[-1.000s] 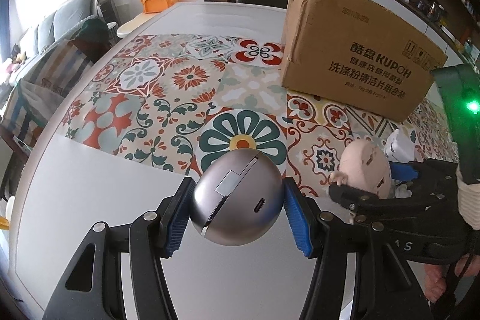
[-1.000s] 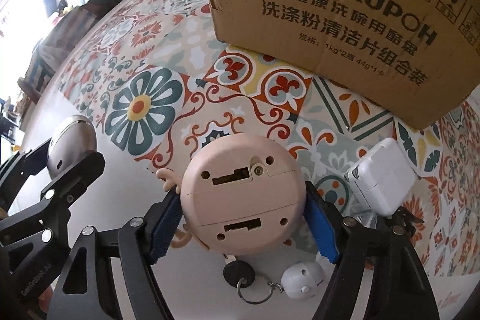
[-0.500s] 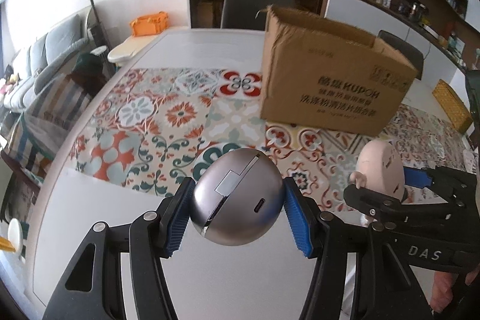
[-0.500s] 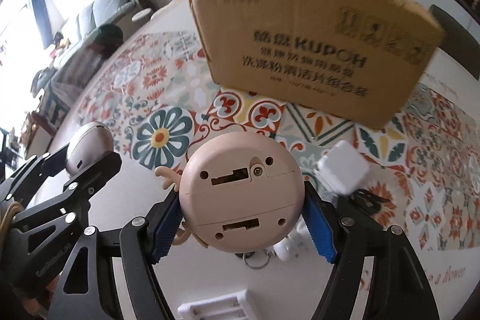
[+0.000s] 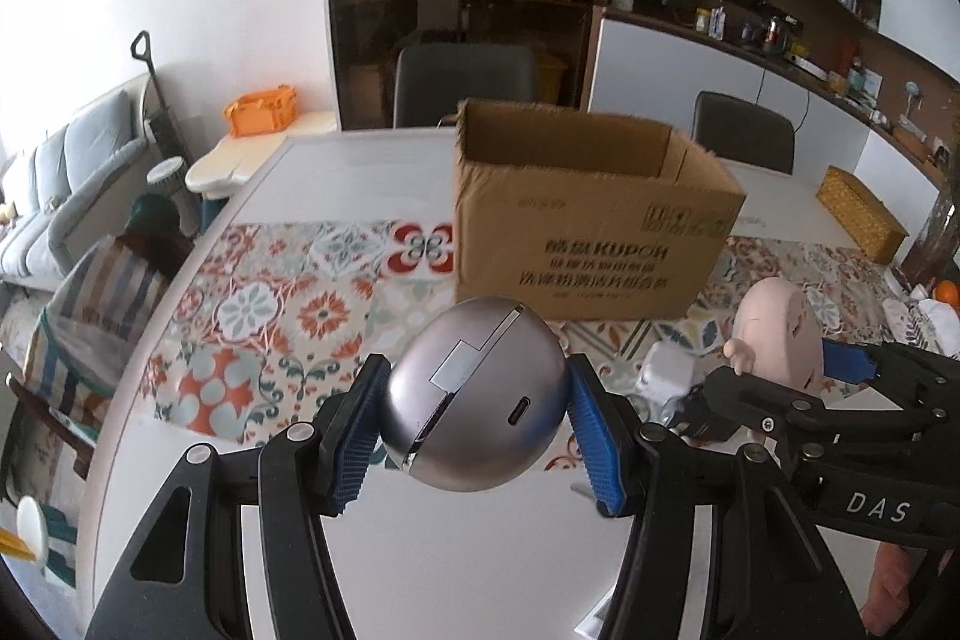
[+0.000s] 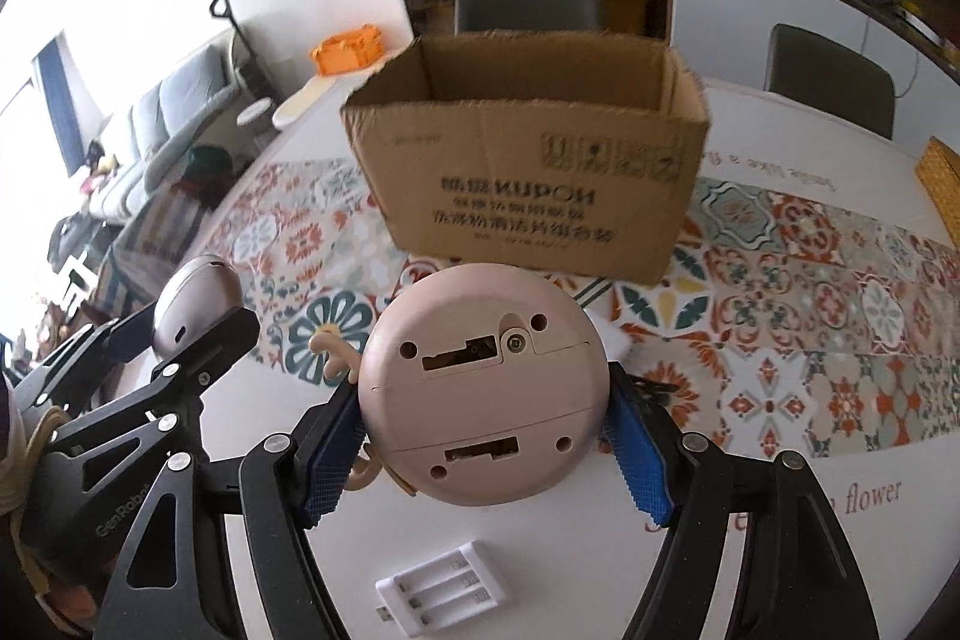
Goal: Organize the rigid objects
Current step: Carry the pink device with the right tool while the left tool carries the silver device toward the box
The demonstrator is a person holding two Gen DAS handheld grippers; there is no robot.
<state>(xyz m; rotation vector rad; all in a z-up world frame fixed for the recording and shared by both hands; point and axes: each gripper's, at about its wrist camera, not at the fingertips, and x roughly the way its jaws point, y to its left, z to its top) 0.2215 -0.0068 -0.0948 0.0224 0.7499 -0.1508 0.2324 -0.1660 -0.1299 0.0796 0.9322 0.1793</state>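
A silver egg-shaped device (image 5: 474,400) is clamped between the blue pads of the left gripper (image 5: 475,421), fingers part open around it, held above the desk (image 5: 420,550). A pink round toy (image 6: 483,382), underside facing the camera, is pinched by the right gripper (image 6: 485,445), fingers closed on its sides, also off the desk. An open cardboard box (image 5: 576,220) is seen on the patterned mat (image 5: 288,304) past both grippers. A white battery charger (image 6: 441,589) is seen on the bare desk near its front edge, below the toy. A white adapter (image 5: 666,373) is partly hidden between the grippers.
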